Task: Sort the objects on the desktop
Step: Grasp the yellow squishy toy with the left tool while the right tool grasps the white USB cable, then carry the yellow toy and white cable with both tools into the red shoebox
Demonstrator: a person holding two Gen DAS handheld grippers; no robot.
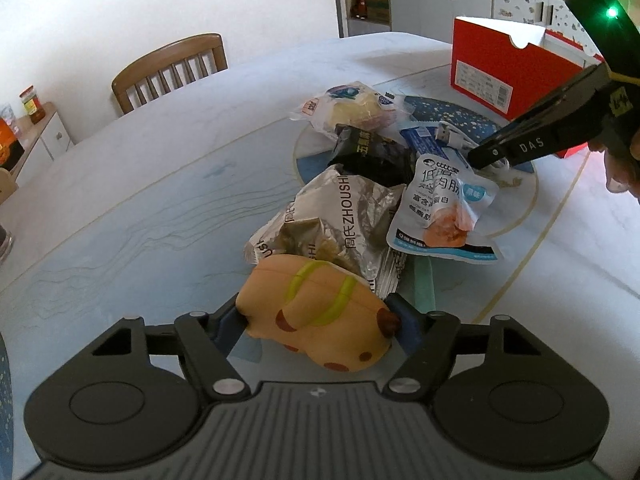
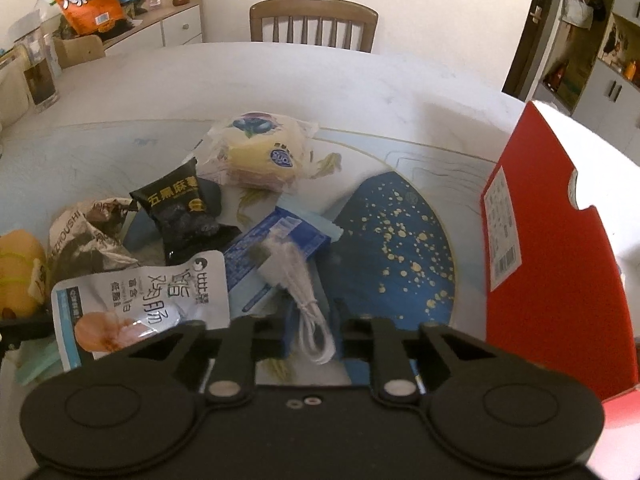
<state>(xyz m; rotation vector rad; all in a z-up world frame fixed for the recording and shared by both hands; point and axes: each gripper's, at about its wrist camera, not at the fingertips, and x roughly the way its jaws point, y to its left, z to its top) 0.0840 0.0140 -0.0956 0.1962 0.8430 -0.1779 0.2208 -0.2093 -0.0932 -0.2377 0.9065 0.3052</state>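
Note:
An orange soft toy [image 1: 316, 300] with green stripes and brown spots lies at the near end of a pile of snacks. My left gripper [image 1: 318, 326] is shut on it, one blue pad against each side. Further back, my right gripper [image 2: 316, 320] is shut on a coiled white USB cable [image 2: 308, 308] that lies over a blue packet [image 2: 276, 244]. In the left wrist view the right gripper [image 1: 486, 158] reaches in from the right. The pile also holds a silver wrapper [image 1: 332, 216], a white pouch [image 1: 444, 208], a black packet [image 1: 372, 152] and wrapped bread [image 1: 352, 104].
An open red box [image 2: 552, 260] stands on the table at the right, beside a round blue speckled mat [image 2: 400, 248]. A wooden chair [image 2: 312, 24] sits at the far edge. A low cabinet [image 2: 172, 28] with bags and jars stands at the back left.

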